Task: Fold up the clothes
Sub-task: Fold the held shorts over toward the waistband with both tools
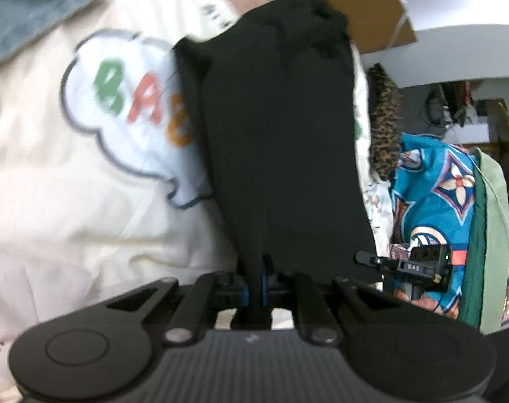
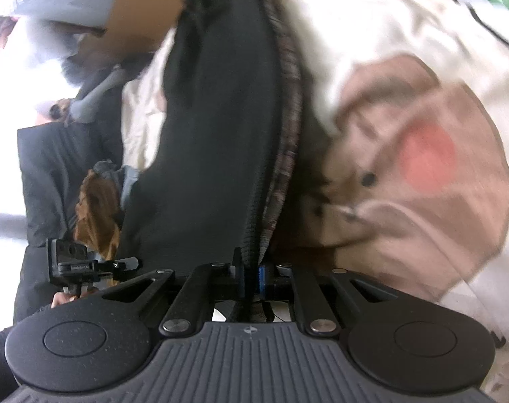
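both wrist cams close, angled down along tongs, sharing black garment (image 1: 281, 141) over cream bedding (image 1: 69, 201)

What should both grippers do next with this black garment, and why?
Probably lift a little higher and draw apart. The left gripper and right gripper are each shut on an edge of the black garment, which hangs bunched over the cream sheet. Stretching it flat would likely make the fold cleaner.
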Demonstrator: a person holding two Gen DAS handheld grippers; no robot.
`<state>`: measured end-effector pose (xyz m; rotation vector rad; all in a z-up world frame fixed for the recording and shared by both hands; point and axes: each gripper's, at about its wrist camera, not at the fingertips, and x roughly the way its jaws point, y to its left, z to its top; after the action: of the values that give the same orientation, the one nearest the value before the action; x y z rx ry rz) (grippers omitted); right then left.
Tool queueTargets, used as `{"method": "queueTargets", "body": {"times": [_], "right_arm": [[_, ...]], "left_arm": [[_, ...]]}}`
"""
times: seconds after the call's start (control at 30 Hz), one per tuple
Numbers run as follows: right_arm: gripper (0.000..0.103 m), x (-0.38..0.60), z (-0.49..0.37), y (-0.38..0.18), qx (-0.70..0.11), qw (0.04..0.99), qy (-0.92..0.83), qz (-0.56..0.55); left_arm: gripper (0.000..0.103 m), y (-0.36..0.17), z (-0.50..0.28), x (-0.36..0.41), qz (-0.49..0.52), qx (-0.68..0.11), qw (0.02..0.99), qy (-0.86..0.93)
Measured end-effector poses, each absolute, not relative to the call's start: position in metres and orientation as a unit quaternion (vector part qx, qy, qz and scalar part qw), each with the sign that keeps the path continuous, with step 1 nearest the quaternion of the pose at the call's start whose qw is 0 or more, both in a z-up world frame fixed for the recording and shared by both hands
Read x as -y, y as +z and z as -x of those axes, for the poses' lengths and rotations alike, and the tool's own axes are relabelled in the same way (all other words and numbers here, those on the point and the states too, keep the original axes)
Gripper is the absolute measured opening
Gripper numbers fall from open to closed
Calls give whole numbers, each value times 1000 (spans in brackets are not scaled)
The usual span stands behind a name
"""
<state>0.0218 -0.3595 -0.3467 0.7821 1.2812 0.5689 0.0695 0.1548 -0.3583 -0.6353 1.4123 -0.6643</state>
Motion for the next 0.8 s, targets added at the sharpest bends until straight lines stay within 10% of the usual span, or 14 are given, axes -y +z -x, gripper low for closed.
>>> {"method": "queueTargets", "body": {"times": [0.8], "right_arm": [[5, 382, 1, -224, -468, 757, 343, -301]], "left_arm": [[6, -234, -36, -161, 219, -525, 741, -356]]}}
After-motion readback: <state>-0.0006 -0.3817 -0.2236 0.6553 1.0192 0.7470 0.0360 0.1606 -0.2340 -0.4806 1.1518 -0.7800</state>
